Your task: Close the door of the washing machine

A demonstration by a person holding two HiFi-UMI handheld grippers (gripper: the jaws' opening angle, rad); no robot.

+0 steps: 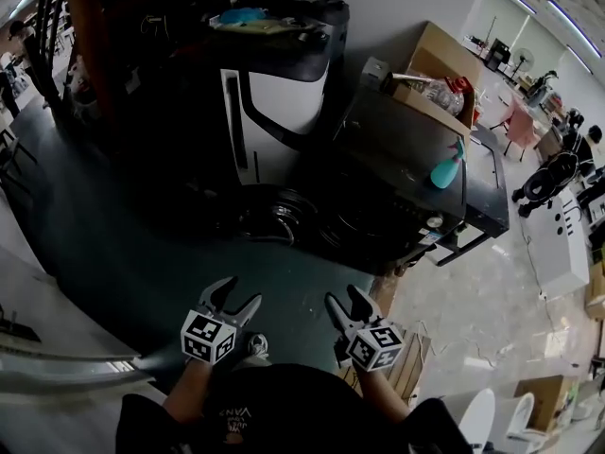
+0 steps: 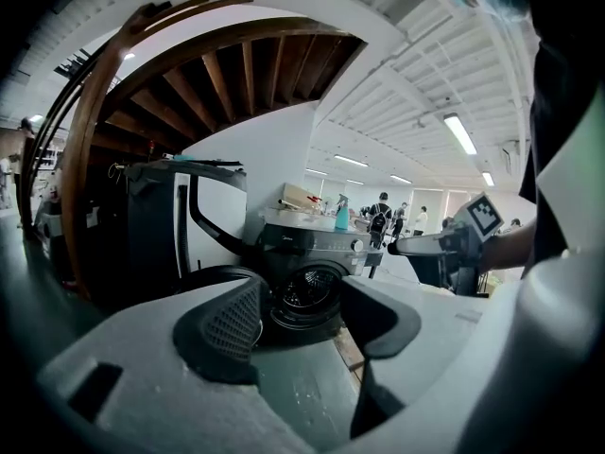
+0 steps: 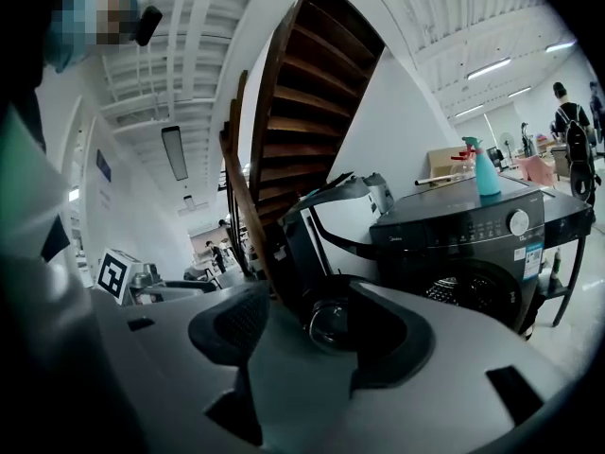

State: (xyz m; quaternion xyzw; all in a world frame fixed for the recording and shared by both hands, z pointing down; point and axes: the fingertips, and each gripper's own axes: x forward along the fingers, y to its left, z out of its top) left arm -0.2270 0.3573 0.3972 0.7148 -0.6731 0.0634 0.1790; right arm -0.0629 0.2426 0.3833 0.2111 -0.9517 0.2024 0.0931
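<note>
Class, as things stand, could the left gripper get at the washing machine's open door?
Probably yes: the left gripper is open and empty, and only floor lies between it and the door, which hangs open some way ahead.

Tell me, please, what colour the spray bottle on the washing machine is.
Turquoise: the spray bottle shows best in the right gripper view.

The person wore a black top [image 1: 284, 407] with pale lettering. The left gripper [image 1: 238, 296] and right gripper [image 1: 345, 299] were pale grey, with dark mesh-textured pads [image 2: 232, 324] and a cube [image 1: 208, 337] of black-and-white square markers.
</note>
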